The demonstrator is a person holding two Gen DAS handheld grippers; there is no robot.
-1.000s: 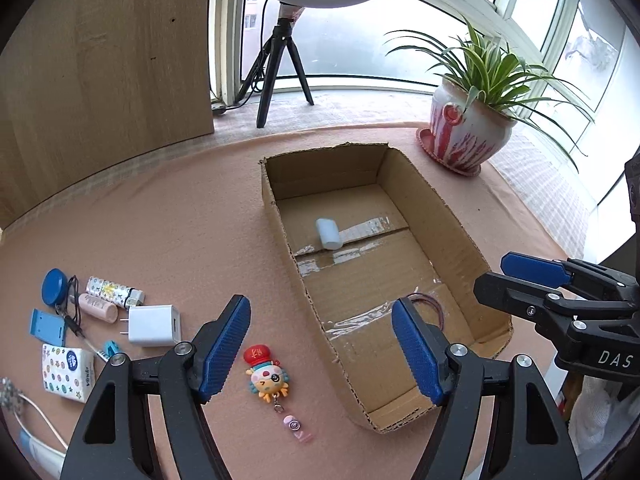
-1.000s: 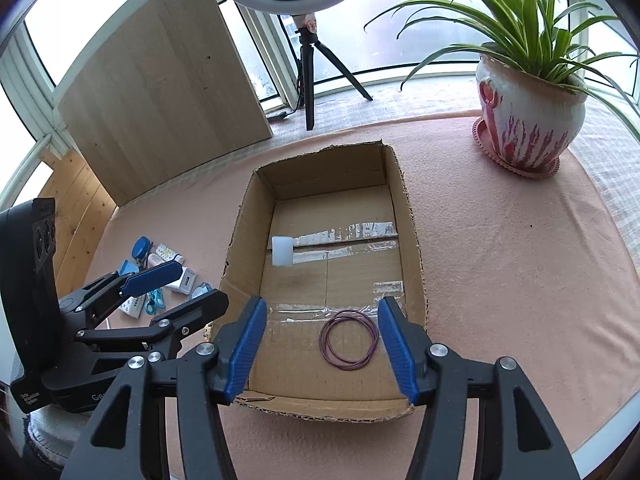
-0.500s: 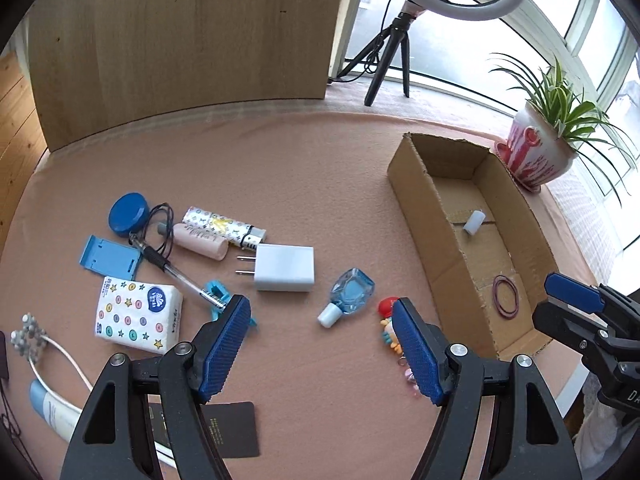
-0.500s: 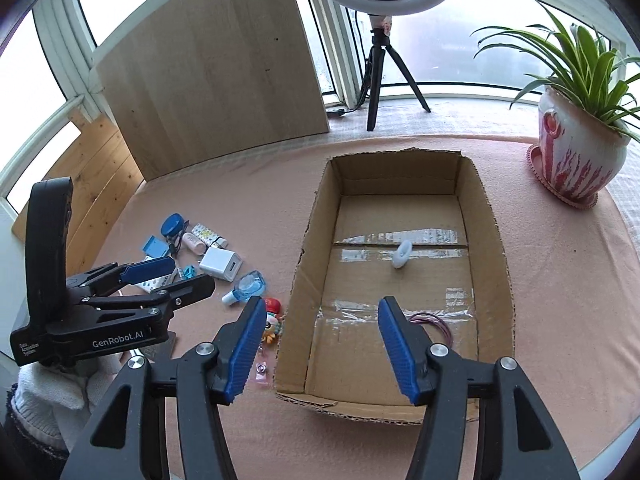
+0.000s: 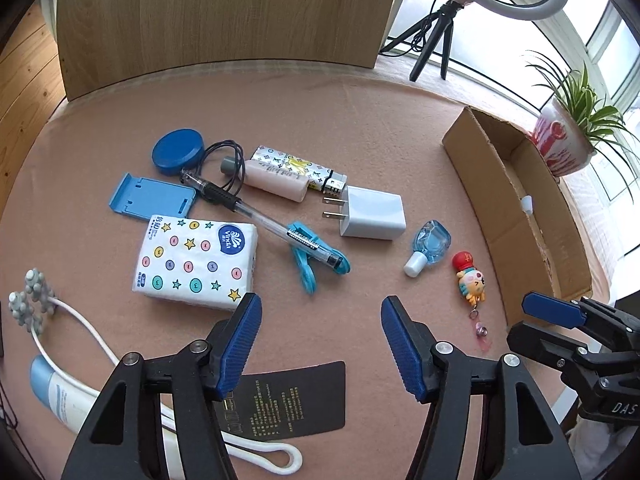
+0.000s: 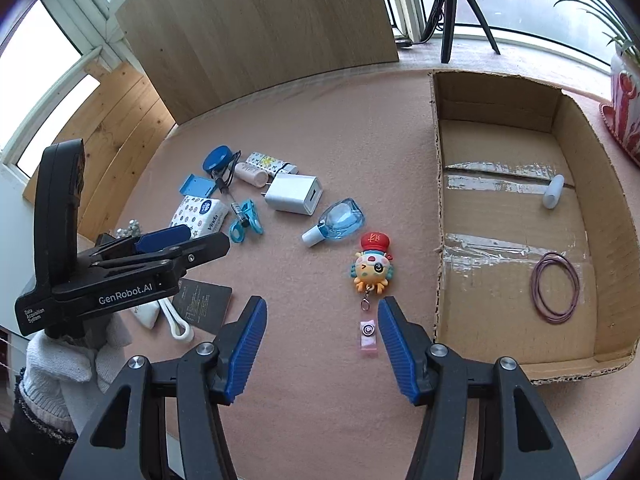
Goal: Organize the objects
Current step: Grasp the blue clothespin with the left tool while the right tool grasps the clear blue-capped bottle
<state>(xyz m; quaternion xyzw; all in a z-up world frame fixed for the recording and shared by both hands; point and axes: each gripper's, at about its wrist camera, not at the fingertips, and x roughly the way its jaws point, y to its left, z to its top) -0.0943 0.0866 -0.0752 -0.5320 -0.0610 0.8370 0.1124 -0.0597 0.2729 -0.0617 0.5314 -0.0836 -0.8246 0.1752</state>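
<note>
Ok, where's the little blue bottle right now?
The blue bottle lies on the pink cloth, between the white charger and the cartoon keychain, left of the box.

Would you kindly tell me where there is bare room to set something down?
Bare cloth lies between the wooden board and the blue lid; much of the cardboard box floor too. Around the charger it is crowded.
</note>
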